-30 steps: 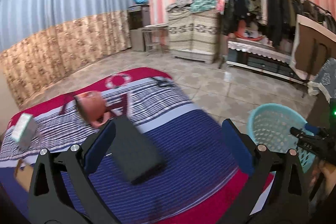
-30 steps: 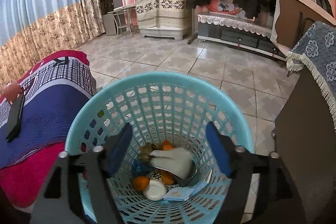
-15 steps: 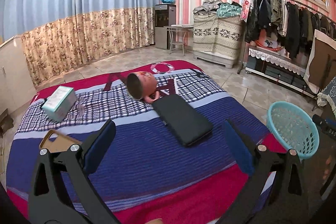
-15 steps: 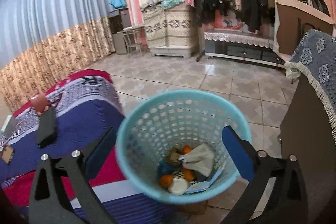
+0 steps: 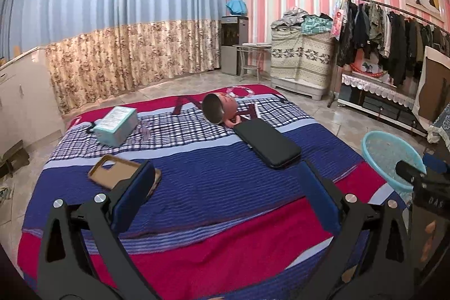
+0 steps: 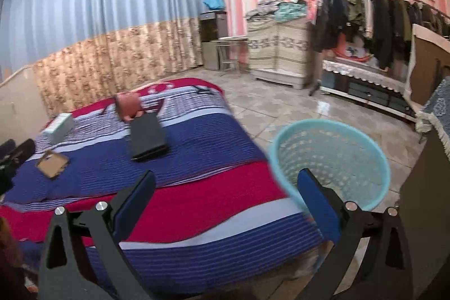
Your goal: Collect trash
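Four things lie on the bed [image 5: 213, 187], whose red, blue and white striped blanket fills the middle of both views: a black flat case [image 5: 267, 144] beside a tipped pink mug [image 5: 220, 110], a pale green box [image 5: 116, 125] further left, and a tan phone cover [image 5: 115, 172] nearest the left gripper [image 5: 225, 201]. The light blue trash basket [image 6: 329, 159] stands on the tiled floor at the bed's corner. Both the left gripper and the right gripper [image 6: 225, 203] are spread wide with nothing between their blue pads, the right one's jaws having just been opening.

Mug [image 5: 220, 110] behind wallet [image 5: 267, 144] on bed [image 5: 213, 187], basket [image 5: 391, 159] right
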The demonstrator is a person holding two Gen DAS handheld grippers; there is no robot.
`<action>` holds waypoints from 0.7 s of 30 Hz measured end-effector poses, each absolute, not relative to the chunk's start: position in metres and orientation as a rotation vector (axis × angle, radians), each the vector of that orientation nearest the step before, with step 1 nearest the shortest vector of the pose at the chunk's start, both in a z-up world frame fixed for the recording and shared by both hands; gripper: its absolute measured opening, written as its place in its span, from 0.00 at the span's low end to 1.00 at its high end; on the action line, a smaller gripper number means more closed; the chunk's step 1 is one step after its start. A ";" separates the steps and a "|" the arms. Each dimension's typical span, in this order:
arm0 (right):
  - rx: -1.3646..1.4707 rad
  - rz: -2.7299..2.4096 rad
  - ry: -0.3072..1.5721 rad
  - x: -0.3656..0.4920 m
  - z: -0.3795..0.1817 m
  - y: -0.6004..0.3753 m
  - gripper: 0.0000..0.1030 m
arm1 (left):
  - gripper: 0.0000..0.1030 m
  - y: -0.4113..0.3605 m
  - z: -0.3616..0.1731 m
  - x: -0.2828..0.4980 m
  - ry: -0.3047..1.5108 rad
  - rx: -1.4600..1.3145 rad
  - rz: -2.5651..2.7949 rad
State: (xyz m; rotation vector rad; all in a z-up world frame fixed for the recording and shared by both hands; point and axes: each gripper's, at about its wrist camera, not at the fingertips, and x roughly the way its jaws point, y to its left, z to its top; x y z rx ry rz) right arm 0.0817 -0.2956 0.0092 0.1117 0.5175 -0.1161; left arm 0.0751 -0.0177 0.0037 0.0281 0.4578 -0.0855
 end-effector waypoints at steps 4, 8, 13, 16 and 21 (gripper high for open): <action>0.077 -0.091 0.498 0.065 0.010 -0.266 0.96 | 0.95 -0.008 0.005 0.060 0.438 -0.006 -0.078; 0.029 -0.080 0.473 0.051 0.014 -0.247 0.96 | 0.95 -0.001 0.003 0.049 0.425 -0.014 -0.069; 0.011 -0.077 0.457 0.039 0.021 -0.237 0.96 | 0.95 -0.003 0.000 0.035 0.393 0.016 -0.066; 0.019 -0.061 0.449 0.036 0.025 -0.236 0.96 | 0.95 -0.004 -0.001 0.030 0.390 0.024 -0.072; 0.015 -0.044 0.439 0.035 0.024 -0.228 0.96 | 0.95 -0.004 -0.002 0.028 0.389 0.019 -0.082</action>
